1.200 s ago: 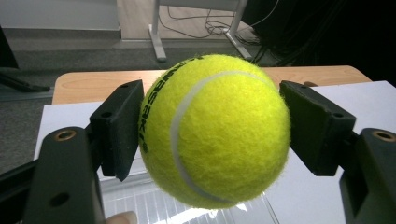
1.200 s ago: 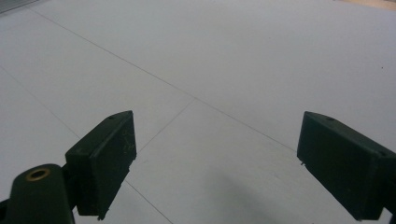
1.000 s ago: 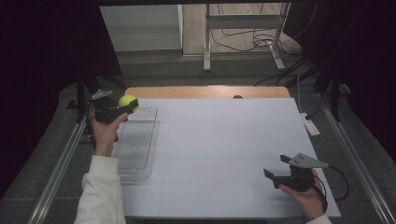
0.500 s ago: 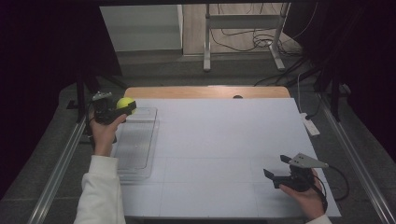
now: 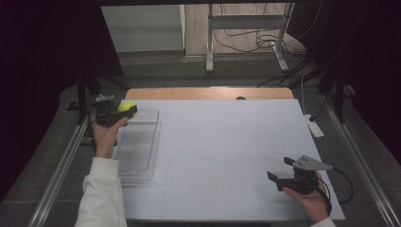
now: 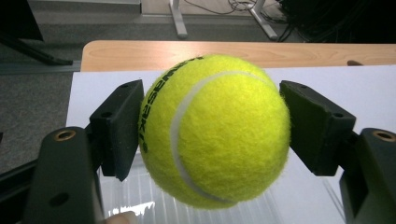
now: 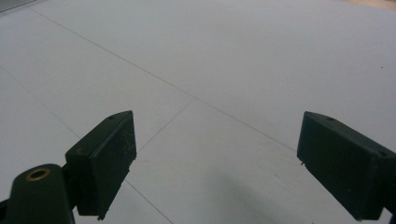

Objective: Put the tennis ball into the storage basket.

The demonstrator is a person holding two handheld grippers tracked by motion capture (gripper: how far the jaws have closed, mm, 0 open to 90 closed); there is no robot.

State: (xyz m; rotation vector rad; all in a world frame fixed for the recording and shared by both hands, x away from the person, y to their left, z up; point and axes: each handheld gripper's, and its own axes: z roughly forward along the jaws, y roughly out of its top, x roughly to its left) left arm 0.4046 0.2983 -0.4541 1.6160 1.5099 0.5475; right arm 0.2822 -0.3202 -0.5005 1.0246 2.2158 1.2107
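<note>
Yellow tennis ball [image 6: 215, 130] sits clenched in my left hand-held gripper [image 5: 118, 112] above the counter's [image 5: 227, 142] far left corner; my right hand-held gripper [image 5: 280, 171] stays released.

High view: above my side, facing forward and down over the whole white table [image 5: 227, 142].
Left gripper view: rides my left claw, very close on the tennis ball [image 6: 215, 130], table behind.
Right gripper view: rides my right claw, low over that table.
</note>
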